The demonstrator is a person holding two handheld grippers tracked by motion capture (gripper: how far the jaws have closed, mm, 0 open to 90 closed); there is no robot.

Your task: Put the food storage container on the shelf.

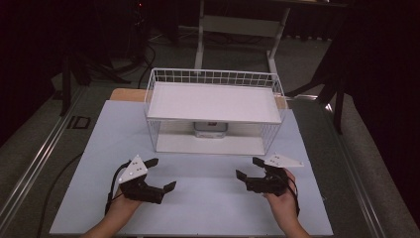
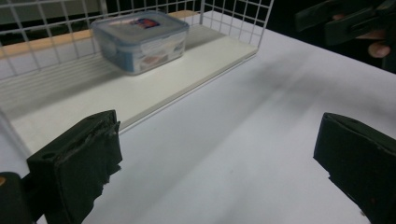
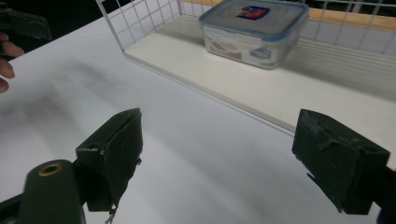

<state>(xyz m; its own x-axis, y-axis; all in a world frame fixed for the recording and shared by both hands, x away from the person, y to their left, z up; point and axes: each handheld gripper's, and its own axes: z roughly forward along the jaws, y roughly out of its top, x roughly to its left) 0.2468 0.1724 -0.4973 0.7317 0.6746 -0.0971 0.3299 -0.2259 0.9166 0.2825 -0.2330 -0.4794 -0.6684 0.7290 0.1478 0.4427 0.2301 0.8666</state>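
Note:
A white wire rack [image 1: 214,77] stands at the back of the white tabletop [image 1: 208,210], with a white board on top and another as its lower shelf. A clear lidded plastic box [image 1: 210,129] sits on the lower shelf [image 2: 70,100], toward its back; the box [image 2: 140,39] is shut, with a blue-rimmed lid [image 3: 254,18]. My left gripper [image 1: 162,173] hovers over the table front left of the rack, open and holding nothing [image 2: 219,140]. My right gripper [image 1: 248,167] is front right, also open and holding nothing [image 3: 219,130]. Both point toward the rack's open front.
The rack's wire sides [image 3: 140,23] and back wall enclose the lower shelf; its front is open. Bare wood [image 1: 128,94] shows at the table's far edge. A desk frame [image 1: 237,29] stands on the floor behind. Cables trail at the left of the table [image 1: 54,183].

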